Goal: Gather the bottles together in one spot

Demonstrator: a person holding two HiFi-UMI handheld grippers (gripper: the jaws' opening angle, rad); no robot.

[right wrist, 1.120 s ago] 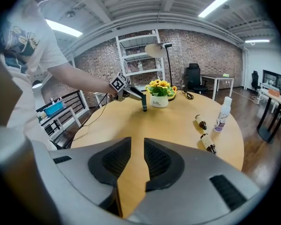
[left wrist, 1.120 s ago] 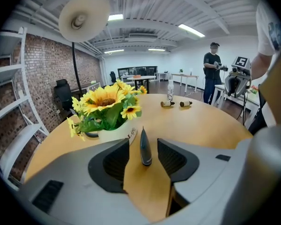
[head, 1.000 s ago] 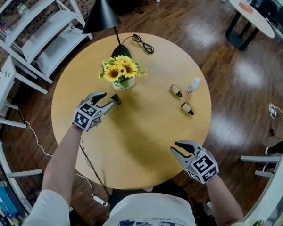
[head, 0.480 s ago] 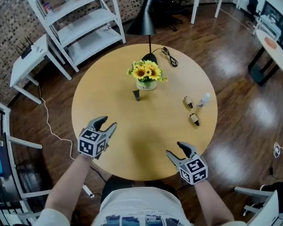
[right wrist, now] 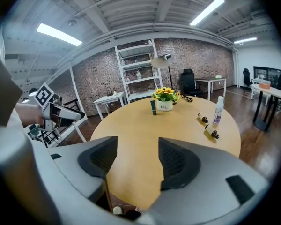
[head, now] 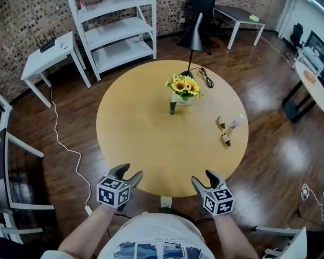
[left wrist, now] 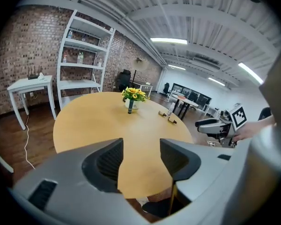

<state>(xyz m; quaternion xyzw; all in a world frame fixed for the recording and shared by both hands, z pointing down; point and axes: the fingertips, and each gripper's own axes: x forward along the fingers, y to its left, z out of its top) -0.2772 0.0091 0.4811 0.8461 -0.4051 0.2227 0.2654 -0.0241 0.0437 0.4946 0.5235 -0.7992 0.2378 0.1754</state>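
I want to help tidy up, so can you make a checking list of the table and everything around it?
Surface: round wooden table.
Job's things: dark bottle upright by the flowers; white bottle upright and two brown bottles lying down, together at the right. Not all gathered.
Clutter: flowers in a pot; lamp.
Grippers: left gripper and right gripper at the near edge; fingers have just been opening, nothing between them.
Cables: black cord on the table; white cable on the floor.
Surroundings: shelf, side table, brick wall.
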